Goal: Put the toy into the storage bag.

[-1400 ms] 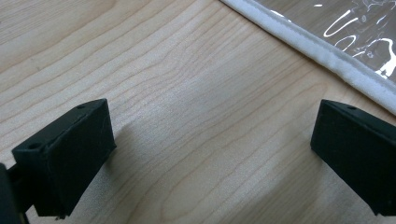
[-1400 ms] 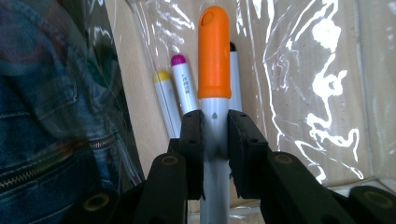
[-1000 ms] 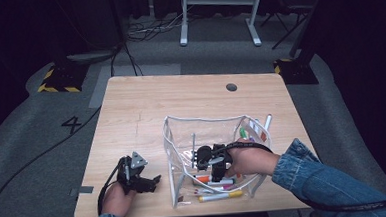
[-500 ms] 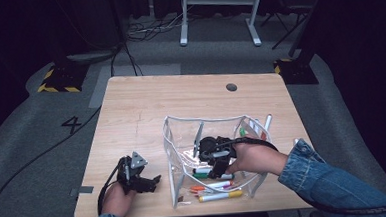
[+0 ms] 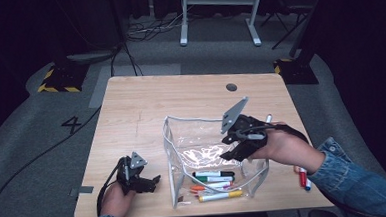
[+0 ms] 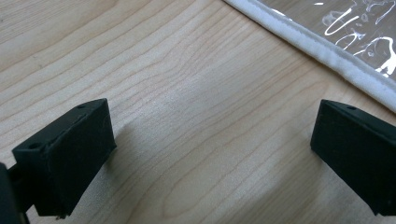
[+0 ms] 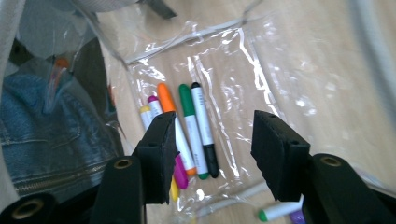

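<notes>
A clear pouch with a white rim [image 5: 169,155] stands open on the wooden table. Several markers [image 5: 212,180] lie in its near end; in the right gripper view they are orange, green, black, magenta and yellow markers [image 7: 196,126]. My right gripper [image 5: 232,151] hangs above the pouch's right side, pointing down into it. Its jaws have just been opening, and in its own view the right gripper [image 7: 212,149] is open with nothing between the pads. My left gripper [image 5: 147,182] rests on the table left of the pouch; in its own view the left gripper [image 6: 210,149] is wide open over bare wood.
A red marker and a blue marker [image 5: 303,178] lie on the table right of the pouch, under my right forearm. A white marker [image 5: 268,118] lies behind the right hand. The pouch's white rim [image 6: 322,46] runs just ahead of the left jaws. A round hole [image 5: 231,87] marks the far table edge.
The right gripper has risen from the markers low in the pouch to above its right side, and its jaws have opened. The left gripper has stayed put.
</notes>
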Motion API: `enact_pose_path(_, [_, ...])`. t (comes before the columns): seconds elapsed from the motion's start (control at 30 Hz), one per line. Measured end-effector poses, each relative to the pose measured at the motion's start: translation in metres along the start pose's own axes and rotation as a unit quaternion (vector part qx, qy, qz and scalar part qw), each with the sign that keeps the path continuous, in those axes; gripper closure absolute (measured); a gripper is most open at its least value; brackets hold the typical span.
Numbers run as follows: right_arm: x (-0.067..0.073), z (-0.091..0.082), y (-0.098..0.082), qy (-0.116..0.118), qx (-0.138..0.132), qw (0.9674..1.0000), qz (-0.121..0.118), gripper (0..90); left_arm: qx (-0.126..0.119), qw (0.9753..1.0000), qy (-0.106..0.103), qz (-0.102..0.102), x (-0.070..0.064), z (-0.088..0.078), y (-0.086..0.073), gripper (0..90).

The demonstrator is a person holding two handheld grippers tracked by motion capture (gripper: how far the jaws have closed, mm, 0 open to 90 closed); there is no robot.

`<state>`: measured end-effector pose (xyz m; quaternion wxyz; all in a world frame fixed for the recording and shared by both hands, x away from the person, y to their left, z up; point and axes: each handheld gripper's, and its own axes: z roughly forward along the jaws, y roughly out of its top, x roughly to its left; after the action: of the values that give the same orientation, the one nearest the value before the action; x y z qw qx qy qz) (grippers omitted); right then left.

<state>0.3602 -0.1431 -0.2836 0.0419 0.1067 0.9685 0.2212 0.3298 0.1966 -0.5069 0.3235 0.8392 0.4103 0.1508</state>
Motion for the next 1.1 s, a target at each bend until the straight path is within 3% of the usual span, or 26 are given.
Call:
enact_pose_path(0.07, [-0.006, -0.012, -0.008, -0.008, -0.018, 0.9998, 0.009, 50.4, 0.002, 0.9999, -0.003, -0.010, -0.001, -0.001, -0.001, 0.0])
enact_pose_path(0.1, [-0.009, -0.018, -0.013, -0.012, -0.027, 0.9995, 0.013, 50.4, 0.000, 1.0000, 0.002, -0.002, 0.001, -0.001, -0.002, 0.0])
enact_pose_path(0.13, [-0.013, -0.025, -0.017, -0.016, -0.037, 0.9990, 0.020, 50.3, 0.001, 1.0000, 0.003, -0.008, 0.001, -0.002, -0.002, 0.0])
enact_pose_path(0.27, [-0.029, -0.046, -0.041, -0.034, -0.071, 0.9957, 0.049, 48.1, 0.001, 0.9998, 0.007, -0.017, 0.001, -0.004, -0.004, 0.0])
enact_pose_path(0.43, [-0.049, -0.067, -0.076, -0.066, -0.102, 0.9889, 0.086, 47.5, 0.000, 0.9998, 0.012, -0.018, 0.002, -0.006, -0.008, 0.0])
enact_pose_path(0.53, [-0.063, -0.070, -0.097, -0.082, -0.108, 0.9839, 0.116, 46.8, -0.002, 0.9997, 0.013, -0.021, 0.002, -0.007, -0.008, 0.0])
enact_pose_path(0.73, [-0.093, -0.051, -0.137, -0.122, -0.090, 0.9732, 0.173, 45.9, -0.001, 0.9997, 0.013, -0.021, 0.002, -0.007, -0.008, 0.0])
enact_pose_path(0.9, [-0.124, -0.022, -0.166, -0.137, -0.078, 0.9605, 0.229, 45.1, -0.001, 0.9997, 0.013, -0.021, 0.002, -0.007, -0.008, 0.0])
enact_pose_path(1.0, [-0.142, -0.003, -0.180, -0.147, -0.069, 0.9499, 0.267, 43.8, -0.001, 0.9997, 0.013, -0.021, 0.002, -0.007, -0.008, 0.0])
enact_pose_path(1.1, [-0.155, 0.018, -0.189, -0.156, -0.056, 0.9437, 0.286, 43.9, -0.001, 0.9997, 0.013, -0.021, 0.002, -0.007, -0.008, 0.0])
